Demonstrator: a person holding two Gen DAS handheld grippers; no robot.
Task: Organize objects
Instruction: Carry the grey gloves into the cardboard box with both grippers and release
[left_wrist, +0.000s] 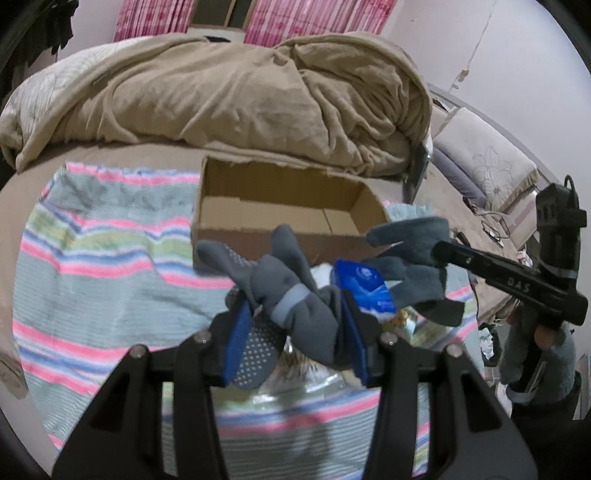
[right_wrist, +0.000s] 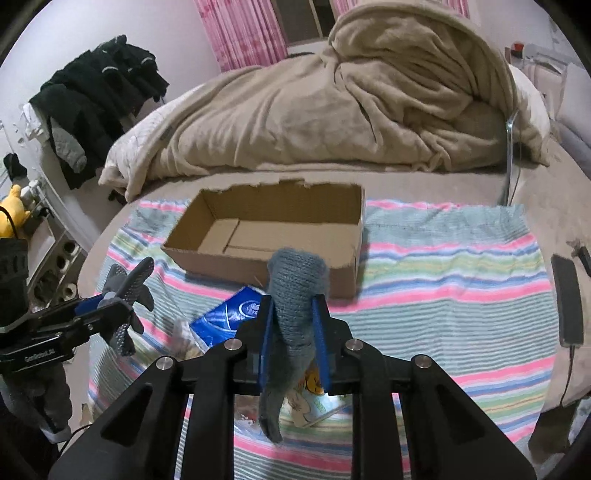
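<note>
My left gripper (left_wrist: 293, 325) is shut on a dark grey fleece glove (left_wrist: 291, 295) with white grip dots, held above the striped towel (left_wrist: 110, 251). My right gripper (right_wrist: 293, 332) is shut on a second grey knitted glove (right_wrist: 295, 295), whose fingers hang down below the jaws. In the left wrist view the right gripper (left_wrist: 439, 254) holds its glove (left_wrist: 413, 254) just right of the box. An open, empty cardboard box (left_wrist: 280, 214) stands beyond both gloves; it also shows in the right wrist view (right_wrist: 273, 236). In the right wrist view the left gripper (right_wrist: 110, 306) is at the left with its glove (right_wrist: 129, 295).
A blue packet (left_wrist: 365, 288) and shiny snack packets (left_wrist: 314, 373) lie on the towel below the grippers; the blue packet also shows in the right wrist view (right_wrist: 229, 317). A heaped tan blanket (left_wrist: 240, 96) fills the bed behind the box. A phone (right_wrist: 569, 299) lies at the right.
</note>
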